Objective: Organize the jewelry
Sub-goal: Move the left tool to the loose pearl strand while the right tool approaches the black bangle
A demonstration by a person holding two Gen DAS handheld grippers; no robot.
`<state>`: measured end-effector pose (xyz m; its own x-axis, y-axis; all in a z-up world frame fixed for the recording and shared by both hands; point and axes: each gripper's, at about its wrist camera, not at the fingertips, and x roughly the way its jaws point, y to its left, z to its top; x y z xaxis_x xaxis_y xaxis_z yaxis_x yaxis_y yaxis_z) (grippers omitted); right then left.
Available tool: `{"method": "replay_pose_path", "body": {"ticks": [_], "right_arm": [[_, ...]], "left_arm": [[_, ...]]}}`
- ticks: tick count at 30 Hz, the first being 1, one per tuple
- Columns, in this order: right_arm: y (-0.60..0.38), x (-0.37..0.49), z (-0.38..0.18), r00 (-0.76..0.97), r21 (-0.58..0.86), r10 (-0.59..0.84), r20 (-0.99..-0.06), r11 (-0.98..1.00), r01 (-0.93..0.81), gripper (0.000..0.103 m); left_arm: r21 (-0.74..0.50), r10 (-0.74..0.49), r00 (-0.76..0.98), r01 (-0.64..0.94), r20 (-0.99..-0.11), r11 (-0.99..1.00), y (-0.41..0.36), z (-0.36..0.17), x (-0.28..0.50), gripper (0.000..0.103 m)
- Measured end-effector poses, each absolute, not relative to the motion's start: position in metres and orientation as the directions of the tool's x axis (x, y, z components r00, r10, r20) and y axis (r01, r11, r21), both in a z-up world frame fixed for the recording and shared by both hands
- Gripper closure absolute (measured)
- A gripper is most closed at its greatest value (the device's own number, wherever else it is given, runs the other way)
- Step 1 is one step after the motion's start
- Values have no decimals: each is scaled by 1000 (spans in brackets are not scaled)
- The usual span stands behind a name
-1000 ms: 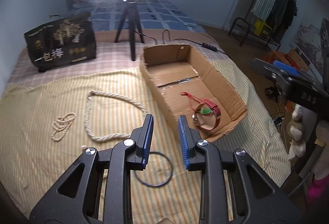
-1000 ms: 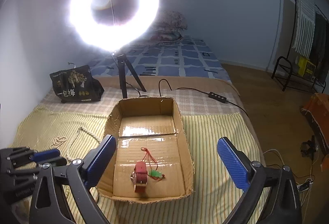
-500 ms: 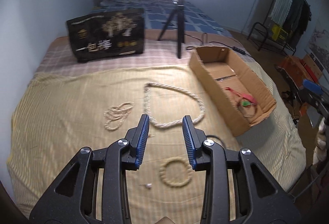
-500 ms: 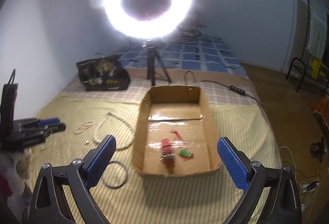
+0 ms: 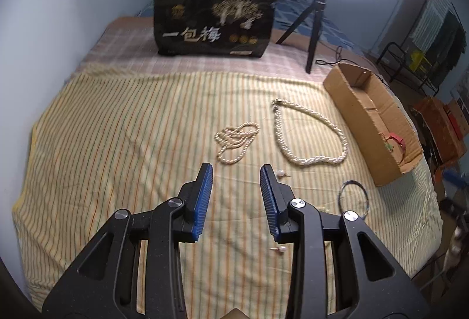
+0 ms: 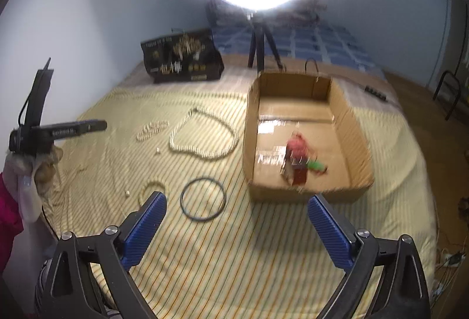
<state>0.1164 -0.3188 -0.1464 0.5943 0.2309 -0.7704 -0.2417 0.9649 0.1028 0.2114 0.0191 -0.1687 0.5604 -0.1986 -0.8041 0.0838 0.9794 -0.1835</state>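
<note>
A cardboard box [image 5: 351,102] [image 6: 252,149] lies on the striped bedspread with a red watch [image 6: 296,149] [image 5: 397,140] inside. A large pearl necklace [image 5: 310,137] [image 6: 202,140], a small coiled pearl strand [image 5: 236,141] [image 6: 152,128], a dark ring bangle [image 5: 351,199] [image 6: 203,199], a beaded bracelet [image 6: 152,190] and pearl earrings [image 5: 280,173] [image 5: 281,250] lie loose on the spread. My left gripper [image 5: 236,184] is open and empty above the spread, short of the coiled strand. My right gripper [image 6: 234,216] is wide open and empty, near the bangle and the box's front wall.
A black printed bag [image 5: 214,23] [image 6: 181,61] stands at the back. A ring light on a tripod [image 5: 315,14] [image 6: 258,49] stands behind the box. A wall runs along the left. The bed edge drops off at the right, with a clothes rack [image 5: 410,61] beyond.
My left gripper has swung left, away from the box, and now faces the pearl strands. My right gripper has drifted back and left, so the bangle and necklace come into its view.
</note>
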Motion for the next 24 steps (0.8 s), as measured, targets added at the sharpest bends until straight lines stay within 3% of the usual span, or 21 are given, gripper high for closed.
{"method": "replay_pose_path", "body": {"ticks": [13, 14, 16, 24], "right_arm": [[-314, 119, -201, 485, 212, 258, -836, 966, -148, 24], [-314, 121, -205, 480, 217, 258, -839, 966, -140, 25], [-312, 123, -211, 472, 221, 256, -843, 967, -130, 26], [-302, 132, -228, 451, 200, 237, -861, 971, -128, 28]], "left_arm": [[-242, -246, 491, 73, -836, 968, 22, -203, 233, 69], [-238, -245, 489, 76, -837, 968, 20, -206, 236, 66], [-227, -241, 491, 88, -837, 970, 15, -210, 242, 59], [-102, -156, 481, 137, -863, 985, -5, -231, 269, 58]]}}
